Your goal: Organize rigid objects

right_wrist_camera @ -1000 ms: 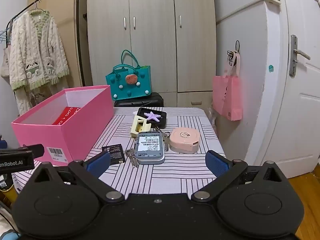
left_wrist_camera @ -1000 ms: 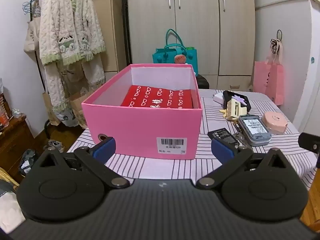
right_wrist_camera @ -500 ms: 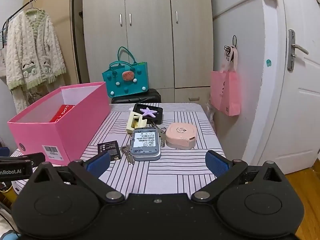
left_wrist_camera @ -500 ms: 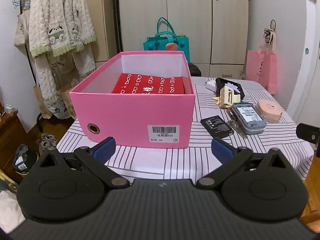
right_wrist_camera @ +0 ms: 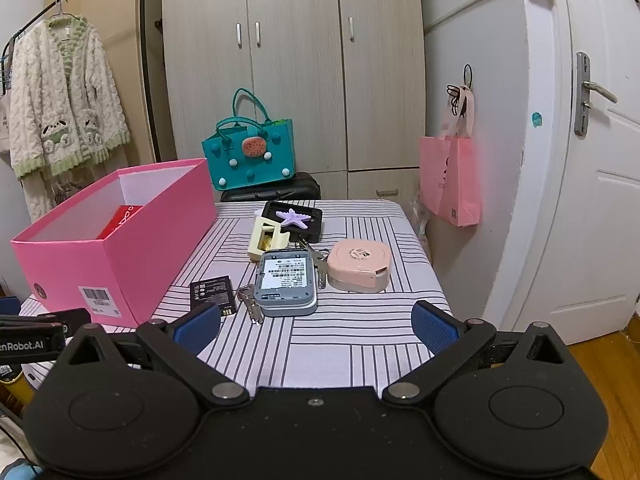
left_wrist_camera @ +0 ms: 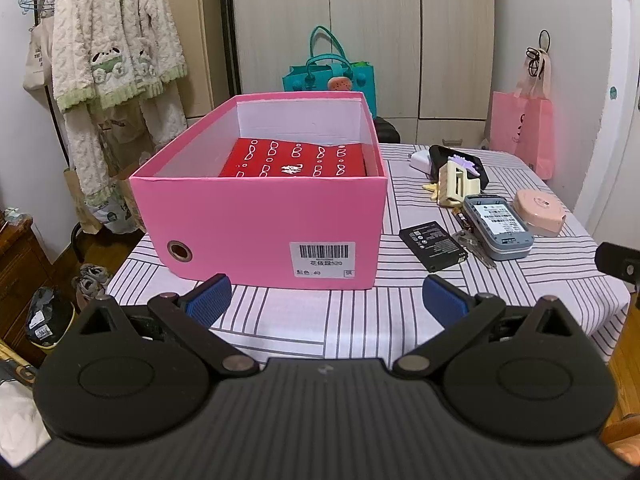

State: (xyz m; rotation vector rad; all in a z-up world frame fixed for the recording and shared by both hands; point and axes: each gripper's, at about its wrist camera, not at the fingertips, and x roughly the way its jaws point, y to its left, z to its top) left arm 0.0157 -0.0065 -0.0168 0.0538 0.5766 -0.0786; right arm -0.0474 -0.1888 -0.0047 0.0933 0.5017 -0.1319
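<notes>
Grippers both spread wide and empty: left gripper (left_wrist_camera: pixel 325 295) faces the pink box (left_wrist_camera: pixel 260 216), right gripper (right_wrist_camera: pixel 316 326) the grey device (right_wrist_camera: pixel 286 280) beside the battery (right_wrist_camera: pixel 211 289). We should approach the device squarely; keys (right_wrist_camera: pixel 250 300) possibly lie partly underneath.

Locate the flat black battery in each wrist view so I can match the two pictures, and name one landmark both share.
Left wrist view: the flat black battery lies right of centre on the striped cloth, right of the pink box.
Right wrist view: the battery lies left of centre, between the pink box and the keys.
Shared landmark: the grey labelled device, just right of the battery in both.
</notes>
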